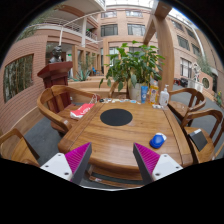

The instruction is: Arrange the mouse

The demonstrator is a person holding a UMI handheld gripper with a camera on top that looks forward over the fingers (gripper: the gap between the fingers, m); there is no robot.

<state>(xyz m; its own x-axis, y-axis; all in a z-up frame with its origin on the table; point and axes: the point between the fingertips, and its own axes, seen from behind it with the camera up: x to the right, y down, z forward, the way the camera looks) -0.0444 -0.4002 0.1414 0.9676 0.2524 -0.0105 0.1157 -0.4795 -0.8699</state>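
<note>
A blue computer mouse lies on the wooden table, near its right edge. A round black mouse mat lies at the table's middle, to the left of the mouse and farther off. My gripper hovers over the table's near edge, open, with nothing between its fingers. The mouse is ahead of the right finger and slightly right of it. The left finger stands over the table's near left part.
Wooden chairs ring the table. A red and white thing lies at the table's left side. A potted plant and bottles stand at the far end. A dark flat item rests on the right chair.
</note>
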